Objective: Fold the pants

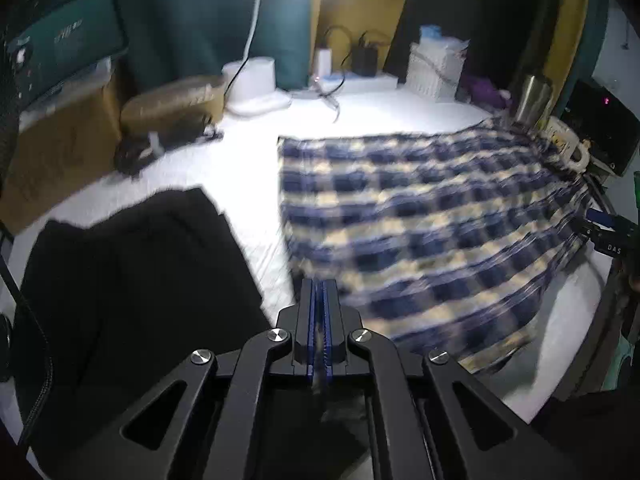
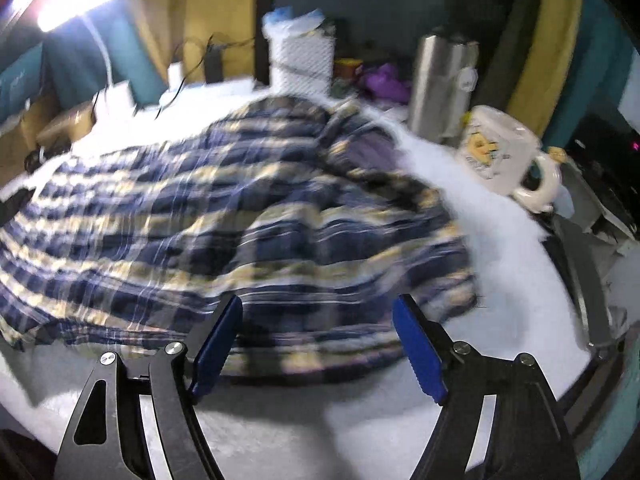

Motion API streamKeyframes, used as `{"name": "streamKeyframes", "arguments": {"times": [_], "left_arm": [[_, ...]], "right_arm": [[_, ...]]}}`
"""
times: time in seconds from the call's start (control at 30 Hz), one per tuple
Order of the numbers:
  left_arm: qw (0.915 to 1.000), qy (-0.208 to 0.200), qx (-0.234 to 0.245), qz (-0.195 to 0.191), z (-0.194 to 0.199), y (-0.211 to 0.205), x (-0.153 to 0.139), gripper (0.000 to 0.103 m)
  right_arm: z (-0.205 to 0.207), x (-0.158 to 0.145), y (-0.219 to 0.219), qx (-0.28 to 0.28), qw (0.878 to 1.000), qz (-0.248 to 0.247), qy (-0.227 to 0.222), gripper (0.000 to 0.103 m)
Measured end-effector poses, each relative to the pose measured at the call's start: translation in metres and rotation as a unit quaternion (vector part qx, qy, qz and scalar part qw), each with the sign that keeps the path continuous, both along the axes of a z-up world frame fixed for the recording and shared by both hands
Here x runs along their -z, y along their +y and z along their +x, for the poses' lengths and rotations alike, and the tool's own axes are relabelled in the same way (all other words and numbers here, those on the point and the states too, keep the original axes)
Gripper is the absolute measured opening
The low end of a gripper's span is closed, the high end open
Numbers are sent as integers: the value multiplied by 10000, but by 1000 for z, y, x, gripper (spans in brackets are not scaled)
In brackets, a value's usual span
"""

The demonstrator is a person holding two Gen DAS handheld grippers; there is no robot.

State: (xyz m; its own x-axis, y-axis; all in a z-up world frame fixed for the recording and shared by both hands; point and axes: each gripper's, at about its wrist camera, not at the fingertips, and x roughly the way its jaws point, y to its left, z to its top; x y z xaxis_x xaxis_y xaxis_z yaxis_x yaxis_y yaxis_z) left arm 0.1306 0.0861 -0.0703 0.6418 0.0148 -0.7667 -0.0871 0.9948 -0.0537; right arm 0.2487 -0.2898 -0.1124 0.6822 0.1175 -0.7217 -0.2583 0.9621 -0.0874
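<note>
Left wrist view: black left gripper [image 1: 319,284] with blue pads, jaws pressed together, clamped on a thin sliver of cloth showing between the pads. Right at the fingertips, the near edge of the navy-and-cream plaid pants [image 1: 420,216], pinched there. From that held edge outward, spread up and to the right across the white table top [image 1: 224,168], mostly flat, blurred, far end reaching the cluttered right corner. To the left of the fingers, just beside them and apart from the plaid cloth, a rumpled black garment [image 1: 132,280] with a strip of bare white surface between the two. Further back, a brown cardboard box [image 1: 60,148] at the left and a white woven basket [image 1: 434,68] near the rear wall.

Right wrist view: black right gripper [image 2: 318,300] with blue pads, jaws standing wide apart, not pressing on anything. Between and just beyond the two fingers, the near hem of the plaid pants [image 2: 240,208]; cannot tell whether the tips touch the cloth. Fabric bunched and ridged here, rising in a fold toward the middle and running away to the left. White surface [image 2: 500,280] bare to the right of the cloth and in front of it. Beyond that, near the right edge, a white ceramic mug [image 2: 500,148] with a yellow print, lying tilted, handle toward the camera. Behind the mug, a tall stainless-steel tumbler [image 2: 440,88], upright. At upper left, a bright white desk lamp [image 2: 76,0].
</note>
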Motion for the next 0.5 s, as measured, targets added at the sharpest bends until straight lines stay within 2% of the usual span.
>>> {"name": "streamKeyframes", "arguments": {"times": [0.07,0.1,0.13,0.3,0.37,0.4,0.5], "left_arm": [[9999,-76,111,9,4,-10,-6,12],[9998,-99,178,-6,7,-15,-8,22],[9996,-116,245,2,10,-21,-10,26],[9984,-98,560,-78,26,-51,-12,27],[9977,-6,676,-54,32,-61,-8,27],[9974,50,720,-50,35,-66,-5,27],[9963,190,835,-106,45,-77,2,27]], "right_arm": [[0,-7,-12,104,9998,75,-142,79],[0,-9,-18,142,9996,119,-197,79],[2,-12,-26,178,9993,195,-258,79],[17,-15,-55,250,9978,538,-298,79],[27,-12,-63,245,9972,658,-263,69],[31,-10,-66,242,9969,715,-241,60],[46,-3,-69,103,9956,924,-110,55]]}}
